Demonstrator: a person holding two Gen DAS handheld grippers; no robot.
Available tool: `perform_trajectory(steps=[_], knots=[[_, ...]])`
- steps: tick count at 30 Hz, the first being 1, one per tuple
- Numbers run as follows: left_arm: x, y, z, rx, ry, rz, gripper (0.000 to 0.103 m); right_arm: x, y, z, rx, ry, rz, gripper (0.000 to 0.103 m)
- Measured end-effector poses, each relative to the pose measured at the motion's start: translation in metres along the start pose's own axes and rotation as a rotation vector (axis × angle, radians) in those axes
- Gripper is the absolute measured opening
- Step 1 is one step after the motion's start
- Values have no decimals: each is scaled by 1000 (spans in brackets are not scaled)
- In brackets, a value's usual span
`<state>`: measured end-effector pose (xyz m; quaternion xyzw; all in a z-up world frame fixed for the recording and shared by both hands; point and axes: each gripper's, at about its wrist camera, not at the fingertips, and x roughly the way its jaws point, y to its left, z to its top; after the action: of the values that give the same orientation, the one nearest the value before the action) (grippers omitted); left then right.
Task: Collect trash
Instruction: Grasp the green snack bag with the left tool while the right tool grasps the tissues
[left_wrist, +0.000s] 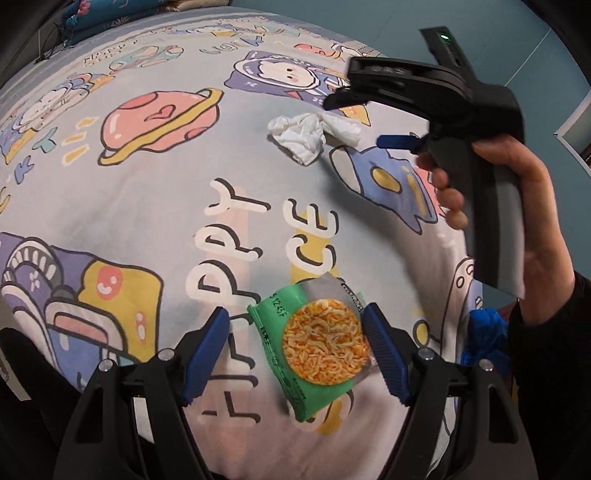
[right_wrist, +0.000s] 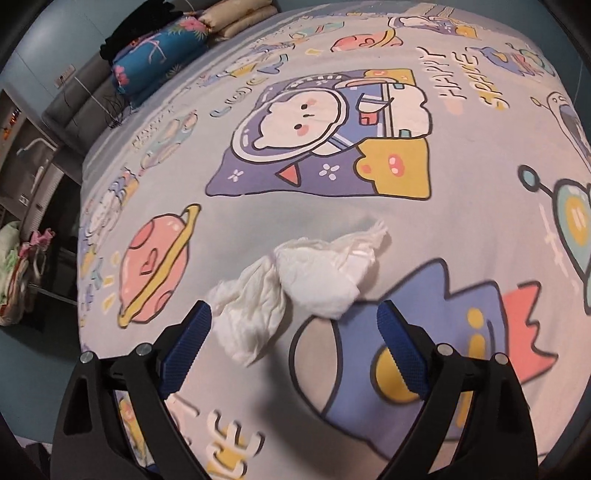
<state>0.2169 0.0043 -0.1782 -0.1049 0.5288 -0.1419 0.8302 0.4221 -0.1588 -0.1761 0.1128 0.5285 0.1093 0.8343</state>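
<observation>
On the bedsheet (left_wrist: 147, 206), a noodle packet (left_wrist: 317, 343) is framed by the open left gripper (left_wrist: 295, 354) — a crumpled tissue (right_wrist: 295, 284) by the open, widening right gripper (right_wrist: 295, 343).

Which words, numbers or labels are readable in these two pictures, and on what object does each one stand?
"HAPPY SPACE": printed on the bed sheet, right wrist view.
"5 12.45F": on the edge of the green snack packet, left wrist view.
Other small print on the snack packet: too small and blurred to read.
Curved lettering near the far edge of the bed sheet: too blurred to read.
</observation>
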Motion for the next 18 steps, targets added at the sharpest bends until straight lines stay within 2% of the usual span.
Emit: perform_trajectory(steps=[7, 12, 14, 18], knots=[[13, -1, 2, 16, 15, -9, 69, 30, 13, 2, -40, 15, -50, 87], [17, -8, 0, 54, -3, 20, 51, 44, 22, -4, -68, 19, -90, 87], [21, -10, -1, 61, 7, 22, 37, 45, 25, -4, -74, 8, -113, 82], [25, -10, -1, 73, 4, 43, 22, 46, 27, -4, -74, -3, -147, 72]])
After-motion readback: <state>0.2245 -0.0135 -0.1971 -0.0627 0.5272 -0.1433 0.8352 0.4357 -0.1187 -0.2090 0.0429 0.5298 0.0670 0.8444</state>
